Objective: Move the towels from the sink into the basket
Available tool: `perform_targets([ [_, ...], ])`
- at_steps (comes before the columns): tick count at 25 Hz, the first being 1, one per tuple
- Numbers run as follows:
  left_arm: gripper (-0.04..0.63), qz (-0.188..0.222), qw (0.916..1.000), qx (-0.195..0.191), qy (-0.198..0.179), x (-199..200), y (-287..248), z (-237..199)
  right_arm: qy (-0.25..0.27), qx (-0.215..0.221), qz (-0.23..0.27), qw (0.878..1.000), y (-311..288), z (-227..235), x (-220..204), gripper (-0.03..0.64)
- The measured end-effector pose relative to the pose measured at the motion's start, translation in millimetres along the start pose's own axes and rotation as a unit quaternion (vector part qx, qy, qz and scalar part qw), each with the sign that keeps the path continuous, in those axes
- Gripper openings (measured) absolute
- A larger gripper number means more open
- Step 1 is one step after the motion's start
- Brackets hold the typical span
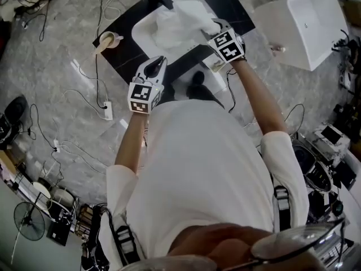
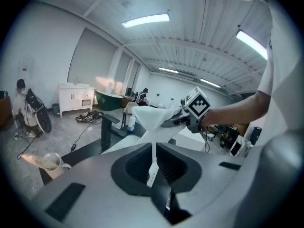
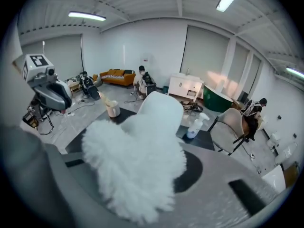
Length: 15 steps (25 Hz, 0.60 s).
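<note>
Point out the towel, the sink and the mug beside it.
towel (image 1: 176, 25), head view, its bunched middle over the basin.
sink (image 1: 144, 43), head view, bare near-left rim.
mug (image 1: 108, 39), head view, its body.

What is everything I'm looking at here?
white fluffy towel: one, white, above the sink, held between both grippers
white oval sink: one, white, set in the counter
black counter: one, black, before the person
cream mug: one, cream, on the counter, left of sink
spray bottle: one, white, on the counter
white rectangular tub: one, white, right of the counter
standing fan: one, dark, floor, lower left
left gripper: one, grey, shut on towel
right gripper: one, grey, shut on towel
</note>
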<state>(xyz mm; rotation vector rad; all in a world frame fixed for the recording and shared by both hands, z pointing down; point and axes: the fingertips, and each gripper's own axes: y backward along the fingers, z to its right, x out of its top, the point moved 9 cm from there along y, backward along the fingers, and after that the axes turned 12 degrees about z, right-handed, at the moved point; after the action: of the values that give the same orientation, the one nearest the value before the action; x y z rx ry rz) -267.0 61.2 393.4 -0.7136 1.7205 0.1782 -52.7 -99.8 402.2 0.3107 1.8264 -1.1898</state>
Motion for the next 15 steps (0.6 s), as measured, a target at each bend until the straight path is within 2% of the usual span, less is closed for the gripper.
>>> perform_targets([
  [4,0.031,0.014,0.9996,-0.013,-0.019,22,-6,8,-0.016,-0.036,0.067,0.997,43,18,36,0.100],
  [9,0.031,0.030,0.9991,-0.020,-0.021,43,-12,25,-0.019,-0.069,0.130,0.989,108,34,69,0.100],
  [15,0.031,0.034,0.9982,-0.040,-0.029,60,-30,44,-0.037,-0.113,0.198,0.973,185,57,91,0.100],
])
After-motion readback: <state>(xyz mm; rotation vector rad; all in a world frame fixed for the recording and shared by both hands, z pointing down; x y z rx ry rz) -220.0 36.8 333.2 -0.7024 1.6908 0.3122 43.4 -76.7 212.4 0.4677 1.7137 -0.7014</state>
